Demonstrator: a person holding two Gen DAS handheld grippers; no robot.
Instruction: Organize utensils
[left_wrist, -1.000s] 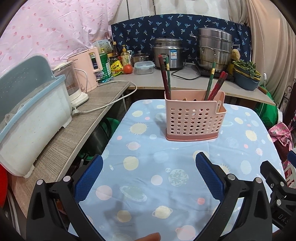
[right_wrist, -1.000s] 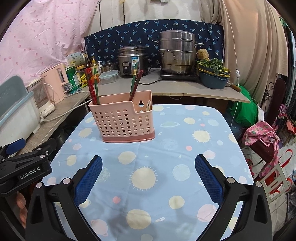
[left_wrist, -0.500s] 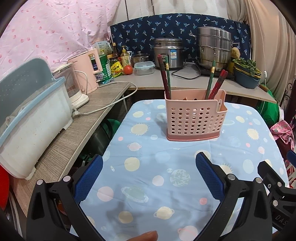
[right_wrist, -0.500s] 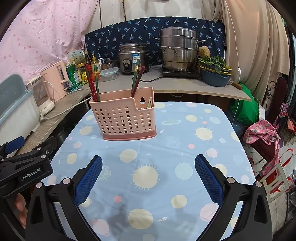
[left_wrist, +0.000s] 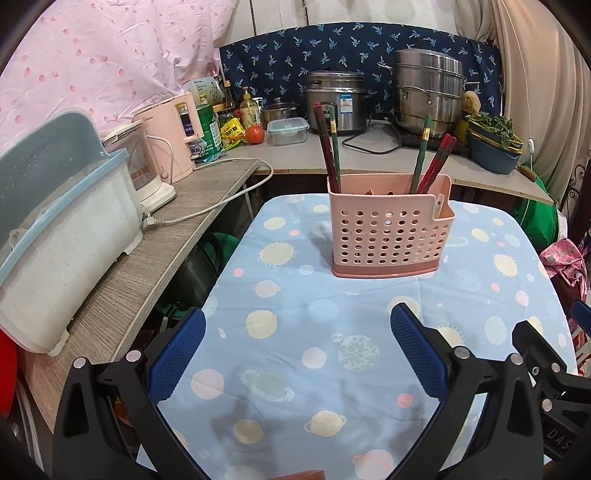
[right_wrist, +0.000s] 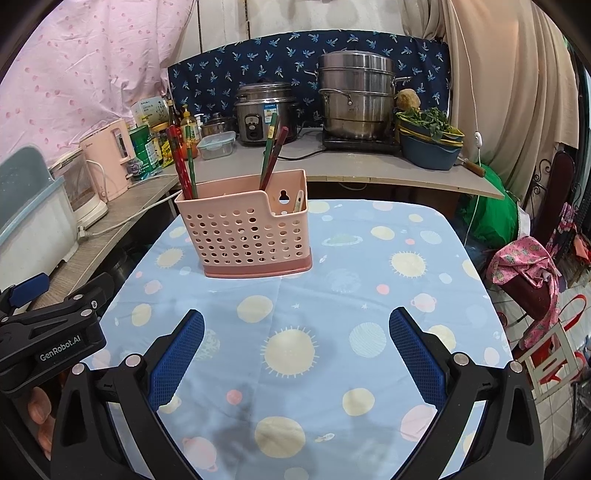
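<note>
A pink perforated utensil holder (left_wrist: 388, 230) (right_wrist: 245, 236) stands upright on the blue planet-print tablecloth (left_wrist: 325, 325) (right_wrist: 369, 295). Red and green chopsticks (left_wrist: 328, 147) (right_wrist: 183, 164) lean in its left compartment, and more chopsticks (left_wrist: 430, 162) (right_wrist: 271, 153) lean in the middle. A pale utensil tip (right_wrist: 298, 201) shows in the small right pocket. My left gripper (left_wrist: 295, 350) hangs open over the cloth, well short of the holder, with nothing between its blue pads. My right gripper (right_wrist: 295, 349) is open and empty too, to the holder's right front.
A wooden side counter (left_wrist: 155, 251) on the left carries a white and blue bin (left_wrist: 55, 236), a steamer and a pink kettle (left_wrist: 173, 136) with a trailing cord. The back counter (right_wrist: 351, 162) holds a rice cooker (right_wrist: 266, 110), a steel steamer pot (right_wrist: 356, 96), bottles and a bowl of greens.
Both views have pulled back and risen a little, so the holder sits slightly farther away. Both grippers stay open and empty.
</note>
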